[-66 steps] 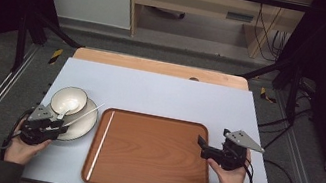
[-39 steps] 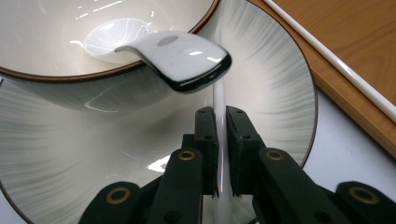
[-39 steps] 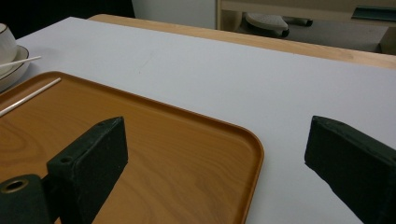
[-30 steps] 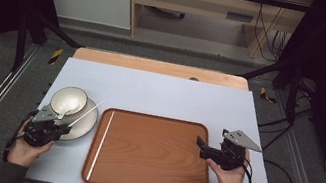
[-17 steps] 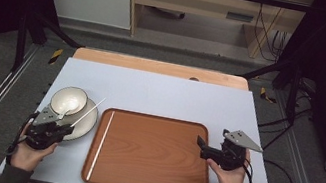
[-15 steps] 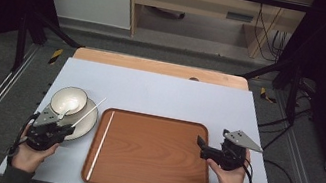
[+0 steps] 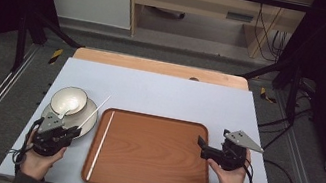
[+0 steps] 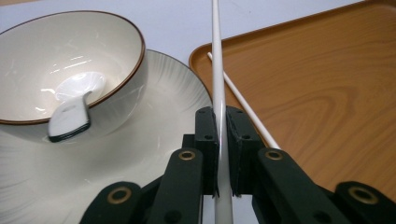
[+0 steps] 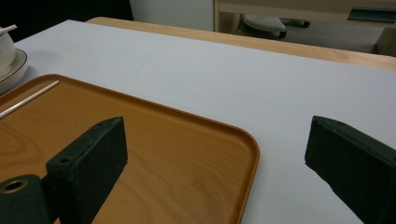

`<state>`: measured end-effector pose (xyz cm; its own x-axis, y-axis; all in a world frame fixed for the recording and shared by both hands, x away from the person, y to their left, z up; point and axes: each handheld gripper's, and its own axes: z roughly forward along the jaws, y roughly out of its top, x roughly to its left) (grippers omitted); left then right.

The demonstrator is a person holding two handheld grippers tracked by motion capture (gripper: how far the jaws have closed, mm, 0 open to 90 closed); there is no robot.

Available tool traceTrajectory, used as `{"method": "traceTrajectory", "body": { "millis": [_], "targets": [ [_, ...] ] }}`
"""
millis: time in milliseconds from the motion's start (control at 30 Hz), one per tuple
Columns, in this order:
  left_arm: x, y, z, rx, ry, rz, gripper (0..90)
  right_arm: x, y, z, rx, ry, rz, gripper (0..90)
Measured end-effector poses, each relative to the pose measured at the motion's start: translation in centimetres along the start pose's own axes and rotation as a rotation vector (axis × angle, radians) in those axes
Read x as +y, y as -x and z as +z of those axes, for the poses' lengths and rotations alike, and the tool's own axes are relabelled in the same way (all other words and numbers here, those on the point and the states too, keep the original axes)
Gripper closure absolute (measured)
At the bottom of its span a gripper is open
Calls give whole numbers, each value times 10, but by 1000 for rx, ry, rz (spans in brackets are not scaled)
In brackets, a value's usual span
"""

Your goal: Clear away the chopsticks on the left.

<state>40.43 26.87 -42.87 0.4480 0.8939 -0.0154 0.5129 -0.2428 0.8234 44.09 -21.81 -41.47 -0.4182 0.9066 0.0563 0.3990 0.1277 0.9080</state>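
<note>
1. the left gripper (image 8: 218, 154) has its jaws clamped on a white chopstick (image 8: 216, 56), gripped near its lower end; the long free part runs straight ahead of the jaws and slants upward over the gap between plate and tray.
2. the chopstick reads as light, thin, stiff and smooth-glazed, so it probably pivots or slides easily in a flat-pad grip. a hold nearer its middle would steady the tip; at the end, as here, the tip swings widely with small wrist turns.
3. a second chopstick (image 8: 243, 102) lies flat on the wooden tray (image 7: 154, 156), just ahead and to the right of the left gripper's jaws, along the tray's near-left edge.
4. to the left of the jaws stands a white bowl (image 8: 70, 60) on a plate (image 8: 163, 107), with a ceramic spoon (image 8: 70, 119) in it; all look brittle and glossy.
5. the right gripper (image 9: 215, 163) stands wide with nothing between its jaws, hovering over the tray's far corner, as seen from its own camera.
6. the table (image 7: 161, 91) is pale, flat and smooth, giving little friction; beyond it a dim floor, dark frame posts and trailing cables, details uncertain in the low light.
</note>
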Motion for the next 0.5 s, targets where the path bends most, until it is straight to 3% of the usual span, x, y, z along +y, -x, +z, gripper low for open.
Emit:
{"method": "traceTrajectory", "body": {
  "millis": [500],
  "targets": [
    [3, 31, 1, 38, 34, -61, 839, 1, -1, -1, 0, 6, 1, 57]
  ]
}}
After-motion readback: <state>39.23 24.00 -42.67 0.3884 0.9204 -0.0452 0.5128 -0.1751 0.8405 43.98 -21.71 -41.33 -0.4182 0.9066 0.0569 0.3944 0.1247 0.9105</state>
